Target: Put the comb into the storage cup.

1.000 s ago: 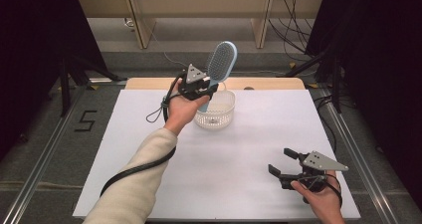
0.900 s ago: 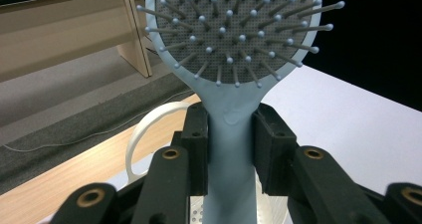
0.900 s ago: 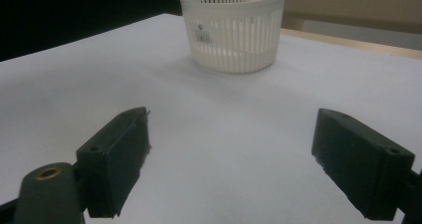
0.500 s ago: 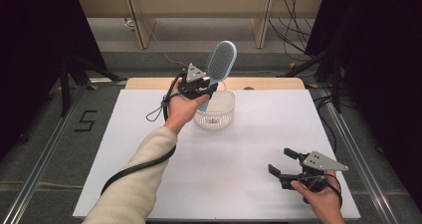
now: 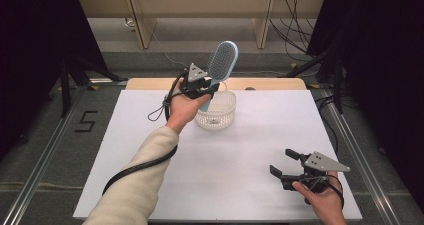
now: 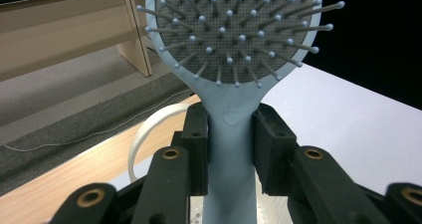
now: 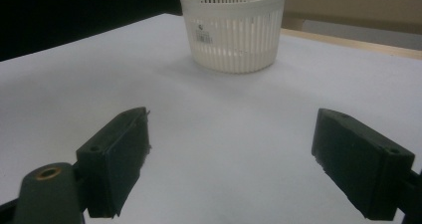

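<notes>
- Holding a pale blue hairbrush (image 5: 220,67) up above the far middle of the table, left gripper (image 5: 202,87) clamped on its handle.
- Pinched from both sides in the left gripper view: black pads (image 6: 197,149) pressed flat against the handle just under the neck of the hairbrush (image 6: 234,119), no gap to be seen on either side.
- Standing nearly upright from the grip, tilted a little to the right in the high view, oval head topmost and well clear of the tabletop.
- Facing the left gripper's camera with its bristle side: grey cushion, rows of ball-tipped pins, pale blue rim all round.
- Hanging right over the white slotted basket (image 5: 217,115), handle end low at the near-left rim; touching it or just above it, cannot tell.
- Sitting on the white table (image 5: 250,150) toward its far edge, that basket, round and upright, with a curve of its white rim (image 6: 142,139) peeking out behind the left pads.
- Resting low at the near right corner, right gripper (image 5: 287,162) in a hand, well apart from basket and brush.
- Spread wide there, nothing between the two black pads (image 7: 122,149) but bare white tabletop.
- Pointing across the table at the basket (image 7: 234,30), seen beyond the open pads with a small label on its ribbed wall.
- Trailing from the left gripper, a black cable (image 5: 140,165) looping back along the sleeve.
</notes>
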Demonstrator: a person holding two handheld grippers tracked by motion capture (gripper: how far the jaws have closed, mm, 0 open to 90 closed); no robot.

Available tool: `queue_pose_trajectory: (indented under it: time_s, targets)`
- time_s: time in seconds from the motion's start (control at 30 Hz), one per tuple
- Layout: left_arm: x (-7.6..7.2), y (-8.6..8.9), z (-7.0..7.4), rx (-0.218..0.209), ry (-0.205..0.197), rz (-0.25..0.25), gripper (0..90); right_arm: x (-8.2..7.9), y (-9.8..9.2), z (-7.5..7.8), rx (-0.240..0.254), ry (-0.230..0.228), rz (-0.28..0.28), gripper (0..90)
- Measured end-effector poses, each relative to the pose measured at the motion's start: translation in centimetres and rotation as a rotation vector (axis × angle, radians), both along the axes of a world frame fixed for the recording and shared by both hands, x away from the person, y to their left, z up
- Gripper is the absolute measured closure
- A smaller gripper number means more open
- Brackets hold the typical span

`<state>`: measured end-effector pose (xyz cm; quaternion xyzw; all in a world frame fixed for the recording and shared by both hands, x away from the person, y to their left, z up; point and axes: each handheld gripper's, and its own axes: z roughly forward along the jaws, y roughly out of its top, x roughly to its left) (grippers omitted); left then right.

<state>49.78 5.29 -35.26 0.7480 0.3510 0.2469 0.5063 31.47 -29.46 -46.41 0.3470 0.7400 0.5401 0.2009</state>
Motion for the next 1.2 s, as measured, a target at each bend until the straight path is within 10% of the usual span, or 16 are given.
queue_pose_trajectory:
  time_s: [1.2]
  targets:
    - [1.1, -0.4, -0.7, 0.014, -0.005, 0.003, 69.8, 0.1, -0.1, 0.0, 0.000, -0.003, 0.002, 15.8]
